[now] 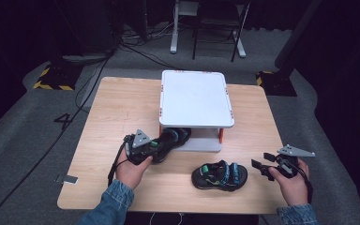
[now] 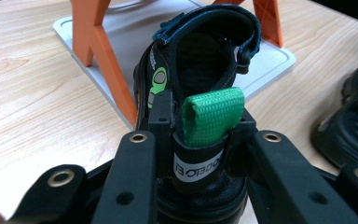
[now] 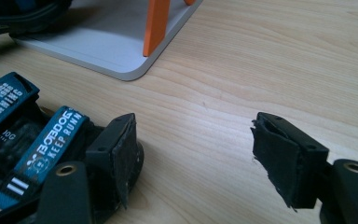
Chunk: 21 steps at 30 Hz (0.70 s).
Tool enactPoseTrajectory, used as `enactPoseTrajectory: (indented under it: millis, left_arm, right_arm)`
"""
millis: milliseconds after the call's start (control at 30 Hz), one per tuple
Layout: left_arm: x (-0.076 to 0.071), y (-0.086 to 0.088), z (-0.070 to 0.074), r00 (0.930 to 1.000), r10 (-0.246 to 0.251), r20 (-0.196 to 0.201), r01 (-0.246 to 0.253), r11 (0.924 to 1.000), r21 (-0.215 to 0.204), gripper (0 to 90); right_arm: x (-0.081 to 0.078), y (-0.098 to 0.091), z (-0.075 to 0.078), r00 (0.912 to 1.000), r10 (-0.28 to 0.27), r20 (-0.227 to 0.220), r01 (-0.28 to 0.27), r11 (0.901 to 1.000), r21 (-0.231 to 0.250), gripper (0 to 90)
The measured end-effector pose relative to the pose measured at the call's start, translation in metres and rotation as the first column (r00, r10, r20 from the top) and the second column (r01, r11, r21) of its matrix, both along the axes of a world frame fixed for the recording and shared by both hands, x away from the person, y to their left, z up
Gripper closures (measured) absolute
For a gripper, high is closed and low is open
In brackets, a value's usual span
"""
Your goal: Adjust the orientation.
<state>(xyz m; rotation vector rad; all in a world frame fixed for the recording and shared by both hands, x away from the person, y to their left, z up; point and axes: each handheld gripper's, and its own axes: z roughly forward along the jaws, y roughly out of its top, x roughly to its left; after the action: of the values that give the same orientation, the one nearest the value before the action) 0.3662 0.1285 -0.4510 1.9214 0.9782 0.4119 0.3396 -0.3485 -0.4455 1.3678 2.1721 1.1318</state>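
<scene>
Left gripper [image 1: 161,144] is clamped on the heel of a black sandal [image 2: 200,70], jaws pinching the heel strap with its green pull tab [image 2: 212,114]. That sandal sits straight ahead of the gripper, toe end already under the top plate of the small white rack [image 1: 196,98], on or just over its lower shelf [image 2: 265,70] between the orange legs [image 2: 105,60]; can't tell whether the sole rests fully on the shelf.

Right gripper [image 1: 258,166] is open, nothing between the pads, bare tabletop [image 3: 242,79] in the gap. Second sandal [image 1: 219,175] lies just beside its left jaw, on the tabletop in front of the rack, blue straps facing up, not gripped.

Progress, my read: roughly halfway. First sandal nearly stowed, needs pushing in and release. Second sandal untouched: right gripper needs to close on it and carry it to the shelf beside the first.
</scene>
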Motion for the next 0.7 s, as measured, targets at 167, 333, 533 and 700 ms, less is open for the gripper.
enactPoseTrajectory:
  millis: [167, 333, 533, 700]
  left_arm:
    - [0.010, -0.005, -0.005, 0.9998, 0.014, 0.010, -0.014, 0.9999, -0.002, 70.3]
    - [0.014, -0.006, -0.008, 0.9999, 0.006, 0.011, -0.006, 0.9993, -0.037, 61.8]
    - [0.011, -0.006, -0.010, 0.9981, -0.056, 0.025, 0.057, 0.9975, -0.042, 33.6]
    - [0.003, 0.000, -0.002, 0.9943, -0.087, 0.062, 0.091, 0.9938, -0.064, 25.5]
  right_arm:
    - [-0.010, -0.007, -0.001, 0.9997, -0.025, -0.004, 0.025, 0.9997, 0.000, 31.8]
    - [-0.015, -0.014, 0.000, 0.9988, -0.048, 0.002, 0.048, 0.9988, 0.003, 31.8]
    - [-0.012, -0.011, 0.000, 0.9994, -0.034, 0.001, 0.034, 0.9994, 0.001, 31.8]
    - [-0.007, -0.008, -0.001, 0.9997, -0.023, -0.002, 0.023, 0.9997, 0.005, 31.8]
